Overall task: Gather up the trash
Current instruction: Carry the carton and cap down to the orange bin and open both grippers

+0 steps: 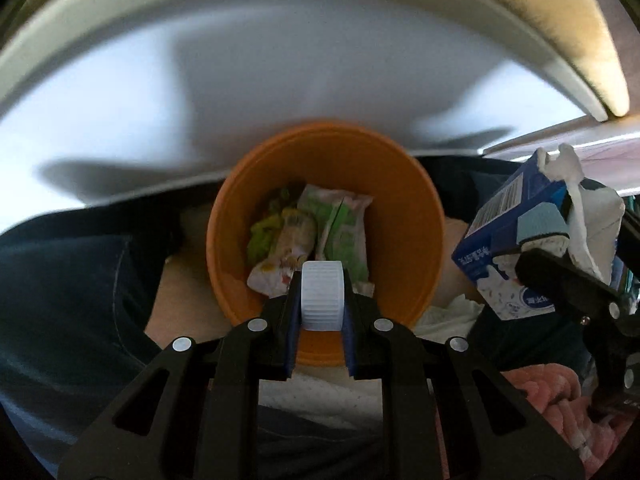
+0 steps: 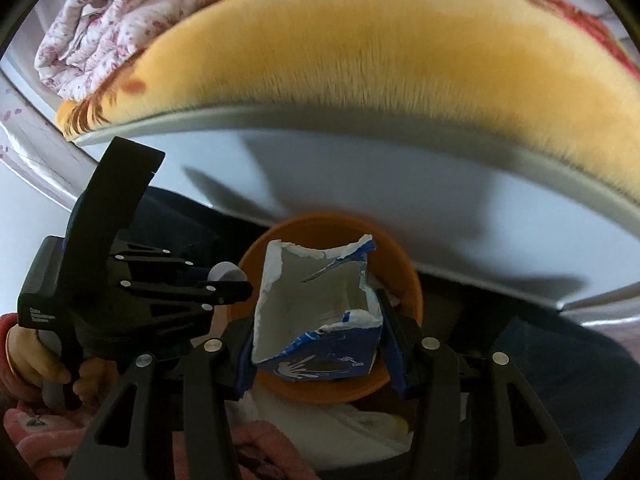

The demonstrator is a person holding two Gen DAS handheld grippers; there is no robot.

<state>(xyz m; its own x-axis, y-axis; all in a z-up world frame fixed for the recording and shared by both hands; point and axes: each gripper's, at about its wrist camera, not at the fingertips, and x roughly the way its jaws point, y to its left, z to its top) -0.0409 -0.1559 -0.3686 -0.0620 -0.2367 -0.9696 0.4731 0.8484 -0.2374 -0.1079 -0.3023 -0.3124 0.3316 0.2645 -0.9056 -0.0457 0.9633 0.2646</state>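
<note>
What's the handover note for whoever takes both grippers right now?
Left gripper: shut on the white ribbed plastic bottle cap, above the round orange plastic bin.
Right gripper: shut on the torn blue-and-white milk carton, also over the bin.
Done: crumpled green and white snack wrappers already lie in the bin.
Left: release cap and carton into it. Crumpled white tissue beside the bin may need collecting.

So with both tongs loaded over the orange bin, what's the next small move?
Probably open the left tongs: their white cap hangs over the orange bin, which already holds wrappers. The right tongs, gripping the torn carton, could release after.
</note>
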